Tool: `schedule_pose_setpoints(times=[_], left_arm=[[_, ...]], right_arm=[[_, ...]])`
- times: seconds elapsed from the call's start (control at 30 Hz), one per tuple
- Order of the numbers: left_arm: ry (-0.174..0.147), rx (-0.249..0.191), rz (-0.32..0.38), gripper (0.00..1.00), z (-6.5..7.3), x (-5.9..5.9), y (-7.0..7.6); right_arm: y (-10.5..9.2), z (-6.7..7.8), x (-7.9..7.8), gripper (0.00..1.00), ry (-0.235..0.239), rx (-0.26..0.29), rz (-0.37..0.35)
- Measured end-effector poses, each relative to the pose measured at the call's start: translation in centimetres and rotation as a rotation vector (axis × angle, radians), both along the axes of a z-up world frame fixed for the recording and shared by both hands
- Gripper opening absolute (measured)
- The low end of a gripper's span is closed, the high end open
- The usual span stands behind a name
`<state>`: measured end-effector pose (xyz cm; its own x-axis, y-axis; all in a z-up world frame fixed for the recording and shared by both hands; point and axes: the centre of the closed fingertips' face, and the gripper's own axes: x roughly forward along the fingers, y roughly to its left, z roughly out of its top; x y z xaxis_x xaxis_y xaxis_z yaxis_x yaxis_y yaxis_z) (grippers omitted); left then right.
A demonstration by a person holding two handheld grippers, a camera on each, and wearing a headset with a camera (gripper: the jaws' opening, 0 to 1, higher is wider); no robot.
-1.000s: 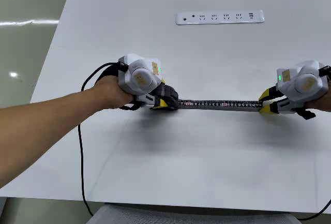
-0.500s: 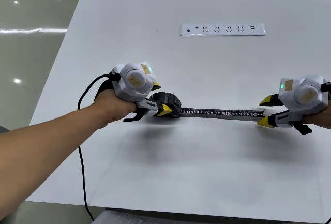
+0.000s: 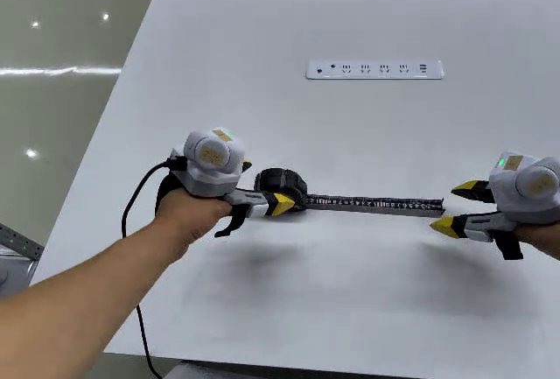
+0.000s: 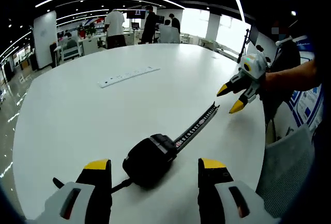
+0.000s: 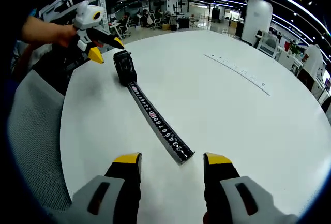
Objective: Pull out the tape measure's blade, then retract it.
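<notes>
A black tape measure case (image 3: 283, 185) lies on the white table (image 3: 350, 300), and its blade (image 3: 376, 204) is pulled out to the right, flat on the surface. My left gripper (image 3: 267, 191) stands open just behind the case (image 4: 150, 158), which sits between and a little ahead of the yellow-tipped jaws, untouched. My right gripper (image 3: 457, 207) is open too, its tips a short way off the blade's end (image 5: 182, 155). The left gripper view catches the right gripper (image 4: 230, 99) beyond the blade (image 4: 196, 127). The right gripper view shows the left gripper (image 5: 107, 48) by the case (image 5: 124, 66).
A white power strip (image 3: 374, 69) lies far back on the table. A black cable (image 3: 129, 230) hangs from the left gripper over the table's left edge. A grey chair back (image 5: 31, 146) stands at the near edge. People stand by desks in the background (image 4: 115, 25).
The right gripper has opened, let go of the blade's end and drawn back. The left gripper has opened off the case. The blade stays pulled out.
</notes>
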<state>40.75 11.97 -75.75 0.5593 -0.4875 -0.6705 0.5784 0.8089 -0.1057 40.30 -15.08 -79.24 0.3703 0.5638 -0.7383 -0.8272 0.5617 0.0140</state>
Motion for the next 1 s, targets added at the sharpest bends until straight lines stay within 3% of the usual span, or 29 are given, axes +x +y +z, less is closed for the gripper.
schedule_pose_setpoints(times=[0.53,1.0], left_arm=[[0.014,-0.037,0.200,0.80,0.6,-3.8,2.6],[-0.032,-0.068,0.276,0.93,3.3,-7.8,2.6]], right_arm=[[-1.1,3.6,-3.7,0.64,-0.006,0.146,-0.232],[-1.1,6.4,-8.4,0.82,-0.006,0.219,-0.343]])
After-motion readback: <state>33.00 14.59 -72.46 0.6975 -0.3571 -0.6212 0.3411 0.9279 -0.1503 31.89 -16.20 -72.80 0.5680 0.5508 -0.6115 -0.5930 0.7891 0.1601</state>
